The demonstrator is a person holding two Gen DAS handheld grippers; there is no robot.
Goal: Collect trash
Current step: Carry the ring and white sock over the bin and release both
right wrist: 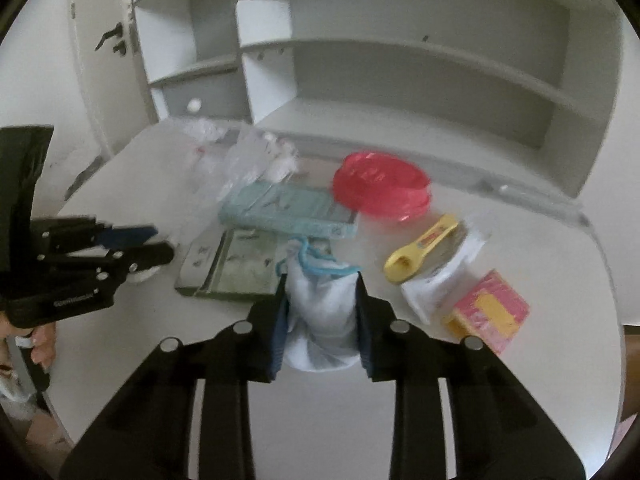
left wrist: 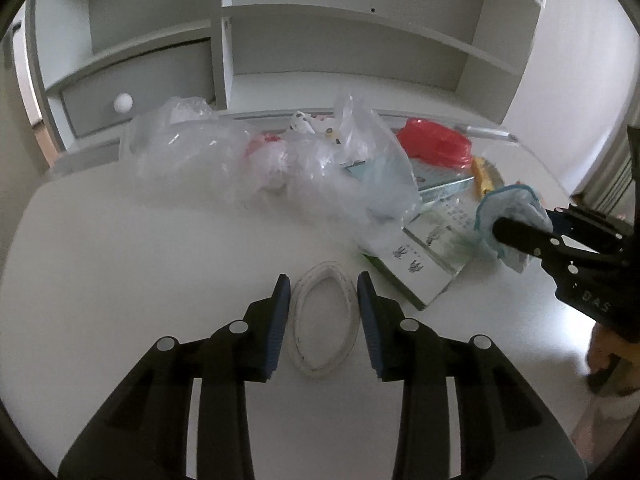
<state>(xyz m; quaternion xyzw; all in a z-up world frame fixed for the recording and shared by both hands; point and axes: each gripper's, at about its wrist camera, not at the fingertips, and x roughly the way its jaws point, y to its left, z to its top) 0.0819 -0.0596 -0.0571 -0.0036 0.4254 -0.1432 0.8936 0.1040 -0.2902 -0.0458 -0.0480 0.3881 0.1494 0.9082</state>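
Left wrist view: the left gripper (left wrist: 323,308) hangs low over the white desk (left wrist: 140,272), jaws apart, a white ring (left wrist: 324,320) lying flat on the desk between the pads, touching neither. Beyond it a clear bag (left wrist: 288,160) lies crumpled, with white scraps and something red inside. Right of the bag, booklets (left wrist: 424,268) lie stacked, partly under its edge. At far right the right gripper (left wrist: 516,236) is seen side-on, clamped on a white cloth with blue trim (left wrist: 508,204). A grey drawer with a white knob (left wrist: 123,102) sits under the shelves (left wrist: 320,20).

Right wrist view: only here do the cloth's folds show, bunched between the right gripper's (right wrist: 320,316) closed pads above the desk (right wrist: 560,248). This view alone shows a pink-and-yellow box (right wrist: 492,312), a white wrapper (right wrist: 436,292) under a yellow scoop (right wrist: 420,252), and a door handle (right wrist: 111,37) on the left. A red lid (right wrist: 380,186) lies behind a teal box (right wrist: 288,210). The left gripper (right wrist: 160,246) appears side-on at left; from this side I cannot tell its jaw gap.
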